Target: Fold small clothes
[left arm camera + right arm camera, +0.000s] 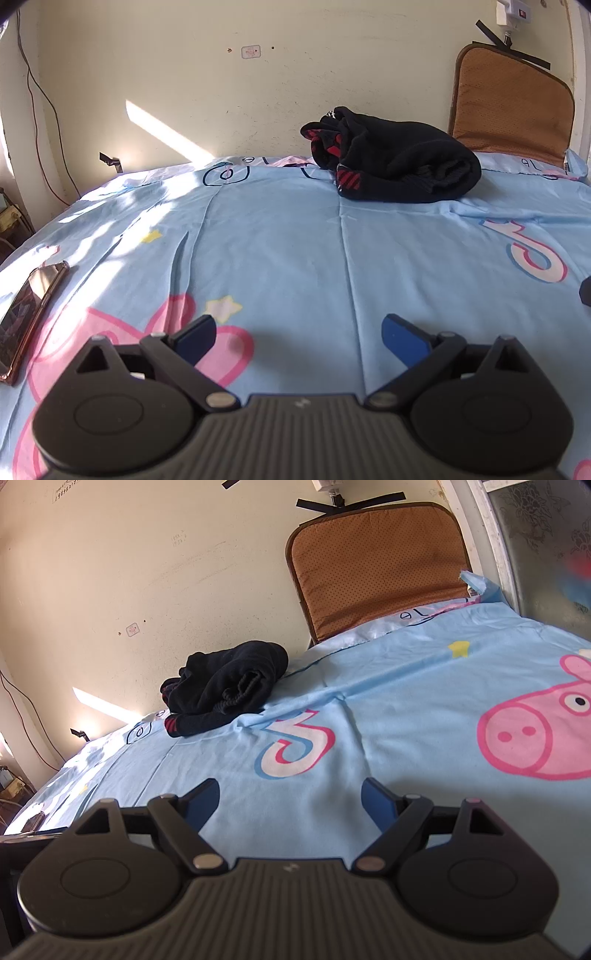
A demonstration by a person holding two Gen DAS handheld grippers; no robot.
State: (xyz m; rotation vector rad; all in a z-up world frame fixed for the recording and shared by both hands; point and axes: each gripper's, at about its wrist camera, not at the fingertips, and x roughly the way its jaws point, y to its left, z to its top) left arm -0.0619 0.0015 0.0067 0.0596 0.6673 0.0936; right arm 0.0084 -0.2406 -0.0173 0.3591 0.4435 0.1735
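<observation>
A black garment with red striped trim (395,160) lies bunched in a heap at the far side of the bed, near the wall. It also shows in the right wrist view (229,688), up and left of centre. My left gripper (299,334) is open and empty, low over the light blue sheet (295,251), well short of the garment. My right gripper (291,799) is open and empty too, over the sheet (388,716), with the garment far ahead to its left.
A phone (27,306) lies on the sheet at the left edge. A brown cushion (513,107) leans on the wall behind the garment, also in the right wrist view (376,561). A cable (40,110) hangs down the left wall. A glass panel (546,546) stands at the far right.
</observation>
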